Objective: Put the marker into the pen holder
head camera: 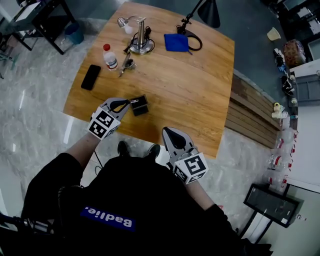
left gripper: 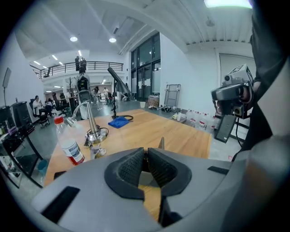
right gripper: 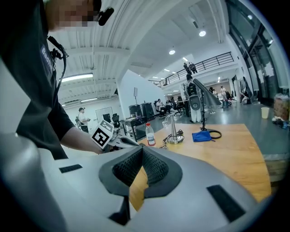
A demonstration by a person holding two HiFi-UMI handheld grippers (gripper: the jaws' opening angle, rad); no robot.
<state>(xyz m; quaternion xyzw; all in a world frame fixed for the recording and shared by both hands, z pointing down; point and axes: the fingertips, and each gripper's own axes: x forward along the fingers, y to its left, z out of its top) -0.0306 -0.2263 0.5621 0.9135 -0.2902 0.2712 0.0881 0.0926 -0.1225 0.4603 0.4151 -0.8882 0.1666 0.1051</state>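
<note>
A small black pen holder stands near the wooden table's front edge. My left gripper has its tips right against the holder's left side, and its jaws are closed together with nothing seen between them. A short pale strip lies at the holder's top edge; I cannot tell whether it is the marker. A grey pointed corner pokes up just behind the left jaws. My right gripper hovers at the table's front edge, right of the holder, shut and empty.
Far left on the table lie a black phone and a red-capped water bottle. Behind them stand a metal lamp base with cables, a blue cloth and a black lamp. Wooden slats run along the table's right side.
</note>
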